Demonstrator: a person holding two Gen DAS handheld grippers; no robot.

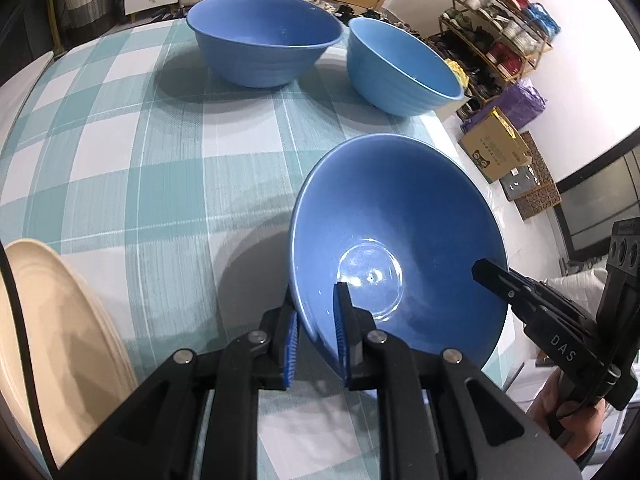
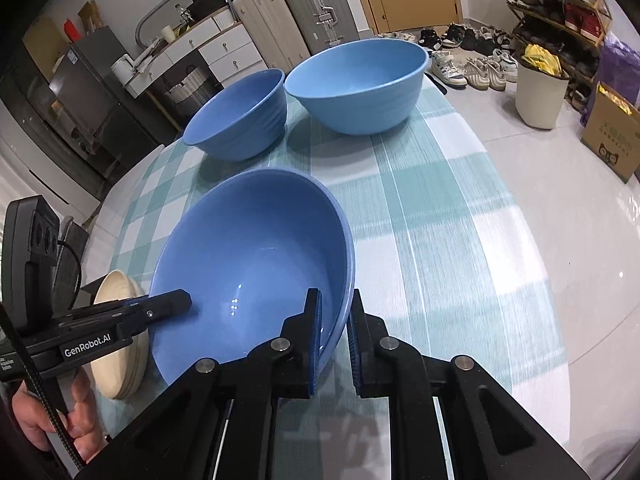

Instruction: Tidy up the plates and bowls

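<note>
Both sets of jaws are squeezed nearly closed on one bowl: your left gripper [image 1: 318, 336] pinches the rim of the dark blue bowl [image 1: 400, 240] with one blue pad inside the wall and one outside, and your right gripper [image 2: 334, 344] does the same on the opposite rim, so the bowl hangs tilted between them above the checked tablecloth [image 1: 140, 160], over the table's right-hand side. Now the risks, biggest thing first. That table edge is right there on your right side with tiled floor [image 2: 560, 200] beyond it; if the two hands drift apart or twist against each other, the rim could slide out of one pinch and the bowl swing or drop, and I'd judge the glossy wall gives the pads little to bite on. Next, the wide blue bowl [image 1: 264, 36] and the lighter blue bowl [image 1: 400, 68] stand just beside each other at the far end; if you're nesting, coming in tilted like this could clip a rim and shove one toward the edge, so level it out first. Then the cream plates [image 1: 60, 340] stacked near your left hand; a low swing back that way could knock them. Smallest worry: the cable at the left gripper could snag as you reach.
</note>
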